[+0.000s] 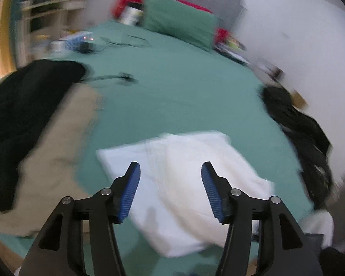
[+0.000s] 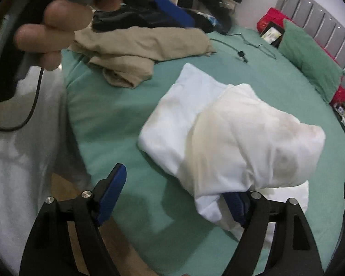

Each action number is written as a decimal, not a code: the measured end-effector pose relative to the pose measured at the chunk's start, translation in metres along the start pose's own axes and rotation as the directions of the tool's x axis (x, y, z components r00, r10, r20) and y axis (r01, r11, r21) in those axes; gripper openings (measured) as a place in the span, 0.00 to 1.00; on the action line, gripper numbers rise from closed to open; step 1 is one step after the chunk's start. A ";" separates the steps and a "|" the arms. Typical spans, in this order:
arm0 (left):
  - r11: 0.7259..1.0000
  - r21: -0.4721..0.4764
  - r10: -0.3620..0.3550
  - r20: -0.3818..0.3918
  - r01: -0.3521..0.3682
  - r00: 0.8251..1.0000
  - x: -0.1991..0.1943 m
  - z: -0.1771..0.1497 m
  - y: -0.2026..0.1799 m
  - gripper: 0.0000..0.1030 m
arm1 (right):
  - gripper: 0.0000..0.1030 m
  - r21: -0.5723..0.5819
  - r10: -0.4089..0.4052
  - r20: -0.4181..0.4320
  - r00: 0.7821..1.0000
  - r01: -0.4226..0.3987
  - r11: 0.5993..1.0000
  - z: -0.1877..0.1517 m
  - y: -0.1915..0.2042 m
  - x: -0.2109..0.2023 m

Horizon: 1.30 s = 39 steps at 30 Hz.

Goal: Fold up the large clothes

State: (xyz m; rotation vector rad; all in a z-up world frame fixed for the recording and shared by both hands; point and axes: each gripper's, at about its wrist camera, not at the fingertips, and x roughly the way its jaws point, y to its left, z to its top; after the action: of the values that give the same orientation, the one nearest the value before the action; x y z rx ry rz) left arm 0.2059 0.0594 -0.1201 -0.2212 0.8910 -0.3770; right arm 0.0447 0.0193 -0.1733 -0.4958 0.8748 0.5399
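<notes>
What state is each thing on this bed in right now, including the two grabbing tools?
Left tool: open, holding nothing.
Right tool: open, holding nothing.
White garment: folded into a bundle, lying on the bed.
Tan garment: crumpled, unfolded.
Black garment: spread loosely, overlapping the tan one.
Green pillow: propped at the headboard.

From your right gripper, the folded garment lies on the bed at 1 o'clock, its near edge draped over your right finger. The tan clothes sit at 11 o'clock behind it with the dark pile beyond them, the cable lies at 12, and the pillow leans on the headboard at 2. From your left gripper, the garment lies at 12 just beyond the fingers, with dark clothes at 3 by the wall.
</notes>
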 end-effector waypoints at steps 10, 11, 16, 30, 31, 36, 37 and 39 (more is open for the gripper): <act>0.999 0.002 -0.054 -0.101 0.055 0.993 0.027 0.012 -0.052 0.58 | 0.84 0.229 -0.098 0.132 0.986 0.065 0.971 -0.043 -0.060 -0.052; 0.998 0.030 -0.056 -0.102 0.060 0.993 0.028 0.013 -0.063 0.59 | 0.85 0.272 -0.111 0.129 0.985 0.073 0.960 -0.051 -0.071 -0.054; 0.989 0.117 -0.069 -0.173 0.090 0.983 0.055 0.005 -0.101 0.63 | 0.85 0.487 -0.158 0.116 0.981 0.082 0.870 -0.082 -0.124 -0.053; 0.892 0.002 0.447 -0.151 -0.452 0.882 0.035 -0.039 0.034 0.62 | 0.85 0.685 -0.143 0.129 0.981 0.016 0.728 -0.101 -0.175 -0.037; 0.895 -0.023 0.438 -0.154 -0.446 0.886 0.031 -0.040 0.041 0.62 | 0.85 0.689 -0.142 0.131 0.981 0.012 0.724 -0.099 -0.177 -0.037; 0.946 -0.080 0.309 -0.063 -0.313 0.949 0.009 -0.027 0.031 0.62 | 0.85 0.702 -0.138 0.148 0.979 -0.005 0.712 -0.096 -0.183 -0.034; 0.956 -0.071 0.283 -0.046 -0.286 0.958 0.009 -0.023 0.025 0.62 | 0.85 0.704 -0.137 0.149 0.979 -0.007 0.710 -0.094 -0.186 -0.032; 0.976 -0.014 0.218 -0.039 -0.218 0.975 0.015 -0.017 0.002 0.62 | 0.85 0.706 -0.134 0.150 0.980 -0.011 0.708 -0.091 -0.190 -0.029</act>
State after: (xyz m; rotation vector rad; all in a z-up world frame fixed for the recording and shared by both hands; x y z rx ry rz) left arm 0.2018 0.0548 -0.1414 -0.1319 0.9454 -0.1691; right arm 0.0958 -0.1863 -0.1647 0.2372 0.8032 0.1477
